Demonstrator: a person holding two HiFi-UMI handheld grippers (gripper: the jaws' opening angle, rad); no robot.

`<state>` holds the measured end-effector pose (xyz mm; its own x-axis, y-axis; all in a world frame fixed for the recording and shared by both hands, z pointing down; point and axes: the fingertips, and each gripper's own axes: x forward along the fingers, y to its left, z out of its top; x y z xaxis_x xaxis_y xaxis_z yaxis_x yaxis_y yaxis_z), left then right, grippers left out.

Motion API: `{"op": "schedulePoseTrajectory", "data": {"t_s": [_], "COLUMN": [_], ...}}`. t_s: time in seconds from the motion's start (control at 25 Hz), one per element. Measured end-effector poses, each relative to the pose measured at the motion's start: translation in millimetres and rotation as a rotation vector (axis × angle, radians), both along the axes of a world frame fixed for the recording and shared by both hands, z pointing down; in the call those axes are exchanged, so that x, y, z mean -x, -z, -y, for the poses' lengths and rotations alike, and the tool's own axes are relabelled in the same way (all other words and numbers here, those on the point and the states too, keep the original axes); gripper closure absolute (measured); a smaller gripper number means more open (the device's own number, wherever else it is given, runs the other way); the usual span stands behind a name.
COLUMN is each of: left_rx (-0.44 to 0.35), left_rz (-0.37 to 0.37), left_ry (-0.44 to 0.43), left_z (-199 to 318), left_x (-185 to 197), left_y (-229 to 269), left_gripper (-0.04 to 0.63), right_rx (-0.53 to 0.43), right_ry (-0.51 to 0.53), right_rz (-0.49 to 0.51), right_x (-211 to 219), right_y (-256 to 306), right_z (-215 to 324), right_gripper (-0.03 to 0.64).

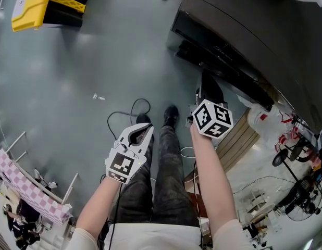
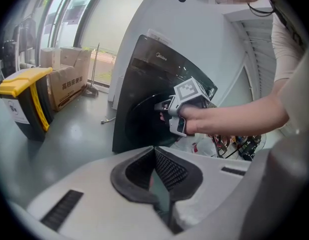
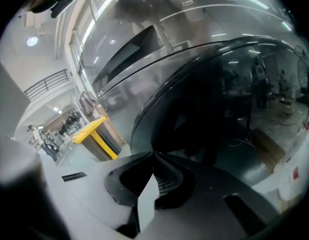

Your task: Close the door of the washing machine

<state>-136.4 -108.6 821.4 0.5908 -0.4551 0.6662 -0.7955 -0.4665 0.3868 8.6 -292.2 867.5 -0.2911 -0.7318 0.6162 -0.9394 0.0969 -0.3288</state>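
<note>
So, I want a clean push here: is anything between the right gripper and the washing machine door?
Nothing visible. The right gripper, jaws shut and empty, is right up at the dark round door of the washing machine, with no object between them. Whether it actually touches the door cannot be told.

Bright daylight, fisheye edges, glossy reflections

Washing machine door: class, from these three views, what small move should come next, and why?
Probably push the right gripper forward against the door. Its jaws are shut, empty and close up to the dark glass, while the left gripper hangs back, also shut. Whether the door has latched cannot be told.
</note>
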Motion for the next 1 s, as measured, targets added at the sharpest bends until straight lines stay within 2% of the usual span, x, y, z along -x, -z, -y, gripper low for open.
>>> {"op": "schedulePoseTrajectory", "data": {"t_s": [0.2, 0.4, 0.68, 1.0], "left_rx": [-0.012, -0.058, -0.160, -0.250], "left_rz": [-0.015, -0.025, -0.005, -0.008], "left_ry": [0.004, -0.016, -0.073, -0.077], "left_z": [4.1, 14.0, 18.4, 5.0], "left_x": [0.1, 2.5, 16.9, 37.0], "left_y": [10.6, 46.4, 134.5, 256.5], "left_gripper": [0.586, 0.586, 0.586, 0.588], "right_rx": [-0.026, -0.040, -0.100, -0.173], "right_ry": [0.127, 0.096, 0.079, 0.094], "right_rz": [-0.092, -0.104, -0.119, -0.149], "right_x": [-2.6, -16.9, -13.1, 0.3], "right_y": [8.3, 52.0, 157.6, 284.3], "right_z": [-2.8, -6.6, -31.4, -80.7], "right_gripper": [0.588, 0.586, 0.586, 0.586]}}
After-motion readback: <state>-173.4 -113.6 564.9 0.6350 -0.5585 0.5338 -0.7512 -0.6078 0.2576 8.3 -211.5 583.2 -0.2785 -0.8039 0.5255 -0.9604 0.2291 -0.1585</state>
